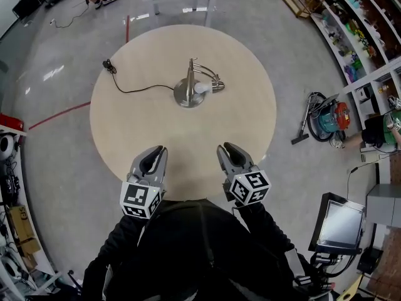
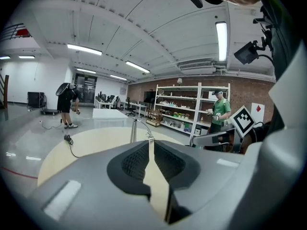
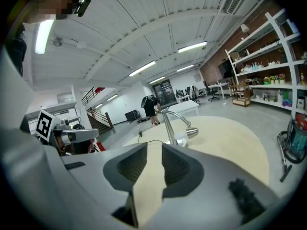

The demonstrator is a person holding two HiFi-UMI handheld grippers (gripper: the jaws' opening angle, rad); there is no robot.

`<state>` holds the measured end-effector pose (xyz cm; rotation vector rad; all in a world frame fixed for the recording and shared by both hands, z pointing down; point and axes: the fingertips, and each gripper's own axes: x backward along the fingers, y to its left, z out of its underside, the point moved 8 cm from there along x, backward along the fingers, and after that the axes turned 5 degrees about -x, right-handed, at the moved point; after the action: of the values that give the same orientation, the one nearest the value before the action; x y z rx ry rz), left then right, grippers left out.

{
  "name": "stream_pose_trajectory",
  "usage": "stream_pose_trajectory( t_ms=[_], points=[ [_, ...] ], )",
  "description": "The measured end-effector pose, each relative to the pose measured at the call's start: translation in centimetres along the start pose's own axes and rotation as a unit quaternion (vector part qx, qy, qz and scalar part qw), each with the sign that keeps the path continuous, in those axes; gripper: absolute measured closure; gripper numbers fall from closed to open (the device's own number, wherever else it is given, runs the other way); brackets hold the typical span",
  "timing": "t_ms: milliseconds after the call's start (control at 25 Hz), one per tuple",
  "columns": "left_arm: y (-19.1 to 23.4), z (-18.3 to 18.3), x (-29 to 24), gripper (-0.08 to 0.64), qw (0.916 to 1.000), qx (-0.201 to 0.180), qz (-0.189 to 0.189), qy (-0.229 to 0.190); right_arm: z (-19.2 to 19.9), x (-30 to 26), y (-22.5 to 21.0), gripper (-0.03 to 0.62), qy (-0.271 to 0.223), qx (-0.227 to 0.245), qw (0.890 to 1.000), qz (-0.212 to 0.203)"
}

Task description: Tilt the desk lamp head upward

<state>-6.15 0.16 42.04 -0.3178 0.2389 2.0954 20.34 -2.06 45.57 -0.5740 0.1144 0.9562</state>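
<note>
Brushed-metal desk lamp (image 1: 188,94) on round pale wood table (image 1: 144,130), left gripper (image 1: 158,149) and right gripper (image 1: 225,147) slightly parted, empty.

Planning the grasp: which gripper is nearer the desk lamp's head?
Right. The right gripper sits almost straight below the lamp head in the head view; the left gripper is off to its lower left.

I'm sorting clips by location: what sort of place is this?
Probably a lab or workshop hall: stocked shelving racks along a brick wall, a polished floor with a vacuum cleaner, and a round table carrying the desk lamp.
</note>
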Motion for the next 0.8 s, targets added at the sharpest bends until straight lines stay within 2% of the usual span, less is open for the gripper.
stream_pose_trajectory(
  t_ms=[200, 400, 560, 800],
  points=[
    [9.2, -2.1, -0.9, 0.517, 0.9985, 0.005, -0.036, -0.040, -2.8, -3.0, -1.9, 0.497, -0.014, -0.016, 0.999, 0.048],
    [15.8, -2.9, -3.2, 0.502, 0.9979, 0.017, -0.035, -0.053, -4.8, -6.7, -2.4, 0.484, -0.017, -0.030, 0.996, 0.080],
    [17.4, -3.8, -5.8, 0.487, 0.9982, 0.001, -0.004, -0.060, -5.7, -9.2, -2.9, 0.462, -0.024, -0.036, 0.994, 0.099],
    [16.4, -5.1, -11.3, 0.432, 0.9975, -0.031, 0.028, -0.056, -6.1, -12.1, -6.7, 0.395, -0.026, -0.086, 0.991, 0.095]
  ],
)
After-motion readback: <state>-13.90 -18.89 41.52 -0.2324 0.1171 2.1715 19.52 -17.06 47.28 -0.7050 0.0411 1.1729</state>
